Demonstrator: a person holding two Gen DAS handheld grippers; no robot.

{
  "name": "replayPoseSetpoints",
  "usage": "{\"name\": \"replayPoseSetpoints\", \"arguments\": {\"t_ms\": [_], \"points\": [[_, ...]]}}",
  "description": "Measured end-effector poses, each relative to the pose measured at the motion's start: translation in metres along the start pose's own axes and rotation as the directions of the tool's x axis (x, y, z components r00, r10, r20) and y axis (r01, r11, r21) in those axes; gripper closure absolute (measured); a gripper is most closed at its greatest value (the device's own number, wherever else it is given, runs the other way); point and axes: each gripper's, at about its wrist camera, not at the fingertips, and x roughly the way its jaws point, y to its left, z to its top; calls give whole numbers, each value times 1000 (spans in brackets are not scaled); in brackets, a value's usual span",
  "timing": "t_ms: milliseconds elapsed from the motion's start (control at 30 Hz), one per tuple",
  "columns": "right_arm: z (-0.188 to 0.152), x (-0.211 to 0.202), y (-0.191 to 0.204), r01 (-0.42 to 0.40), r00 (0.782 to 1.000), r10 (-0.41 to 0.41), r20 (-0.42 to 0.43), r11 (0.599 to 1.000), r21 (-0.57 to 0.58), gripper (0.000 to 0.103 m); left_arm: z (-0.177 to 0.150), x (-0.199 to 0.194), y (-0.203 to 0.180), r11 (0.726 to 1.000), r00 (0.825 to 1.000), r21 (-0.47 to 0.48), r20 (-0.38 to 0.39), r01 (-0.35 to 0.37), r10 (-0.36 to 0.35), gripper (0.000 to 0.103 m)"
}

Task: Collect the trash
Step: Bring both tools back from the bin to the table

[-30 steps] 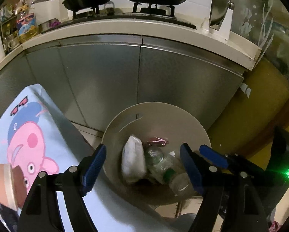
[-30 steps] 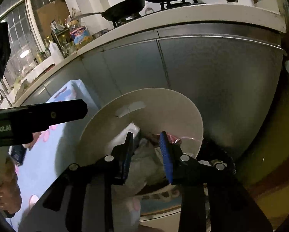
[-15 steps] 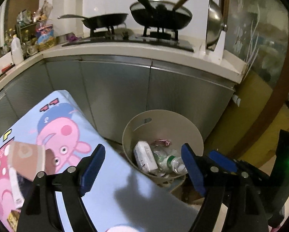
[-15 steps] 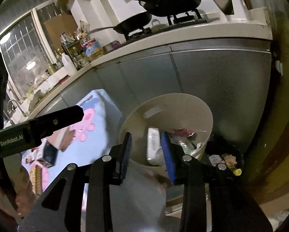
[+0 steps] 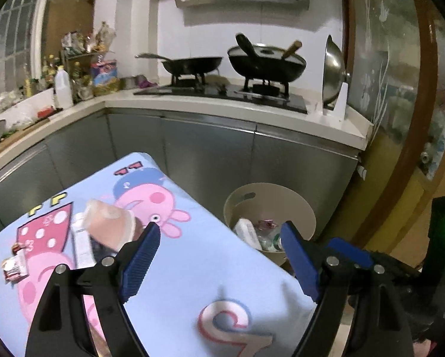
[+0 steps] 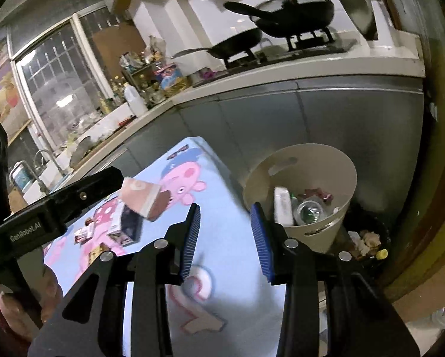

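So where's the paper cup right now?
The paper cup lies tipped over on the cartoon-pig cloth, left in both views, beside a small box and left of the bin.

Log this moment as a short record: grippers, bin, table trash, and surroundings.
left gripper: open, empty, over the table
right gripper: open, empty, over the table edge near the bin
bin: beige, on the floor beside the table, holds a white packet, a clear bottle and a pink wrapper
table: covered by a blue cartoon-pig cloth
table trash: paper cup on its side, a box, small wrappers
surroundings: counter with two pans on a stove
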Motion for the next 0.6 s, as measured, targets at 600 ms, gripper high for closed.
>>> {"name": "replayPoseSetpoints", "arguments": {"t_ms": [600], "points": [[-18,-43,53,-45,999,45,4,996,-72,67,-29,-73,20,999,994,-38,97,-36,40,18]]}}
